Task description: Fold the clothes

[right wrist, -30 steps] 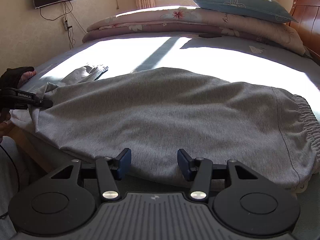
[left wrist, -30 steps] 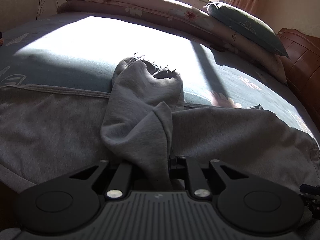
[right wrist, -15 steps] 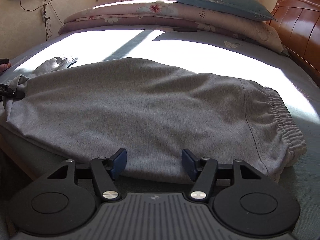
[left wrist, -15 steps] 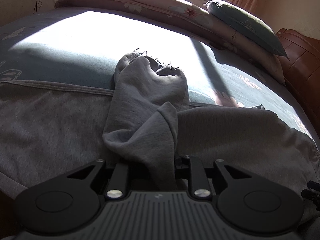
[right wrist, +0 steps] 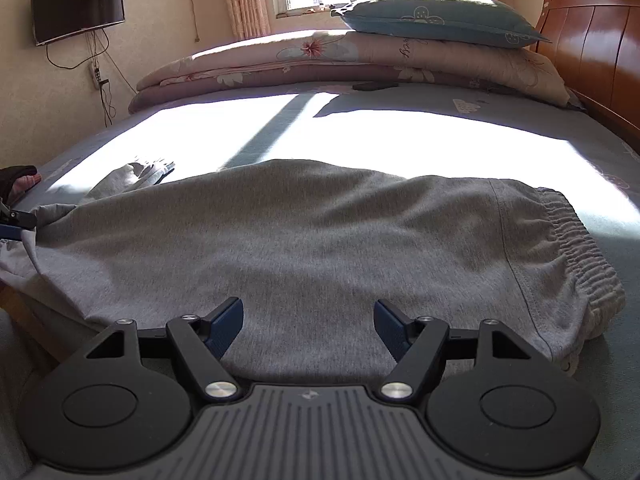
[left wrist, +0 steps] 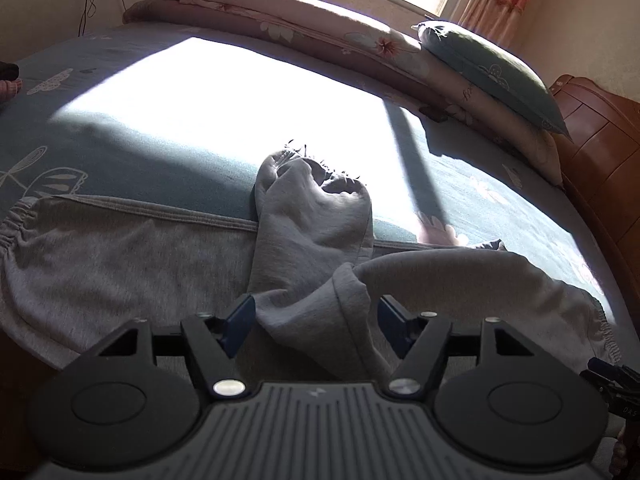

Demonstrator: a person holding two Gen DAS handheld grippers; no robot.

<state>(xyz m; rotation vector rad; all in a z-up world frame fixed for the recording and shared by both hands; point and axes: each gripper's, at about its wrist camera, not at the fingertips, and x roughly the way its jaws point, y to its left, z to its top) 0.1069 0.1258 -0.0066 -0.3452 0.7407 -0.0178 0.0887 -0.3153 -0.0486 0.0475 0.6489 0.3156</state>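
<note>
Grey sweatpants [right wrist: 320,240] lie flat across the bed [right wrist: 360,136] along its near edge, sunlit sheet beyond bare. Left claw [left wrist: 316,320] has just been opening, a bunched fold between unpressing pads. Right claw [right wrist: 308,320] has just been opening too, over the near hem, gripping nothing.

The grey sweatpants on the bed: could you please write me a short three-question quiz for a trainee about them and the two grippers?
1. True or false: the left gripper is clamped shut on the bunched leg cuff.
2. Multiple choice: the elastic waistband in the right wrist view lies at the sweatpants' A) left end, B) right end, C) middle.
3. Short answer: what sits on top of the folded floral quilt?

Key
1. False: its jaws have just been opening; the cuff lies loose between the pads.
2. B.
3. A teal pillow.

The right gripper, also just opening, hovers over the grey sweatpants holding nothing.
</note>
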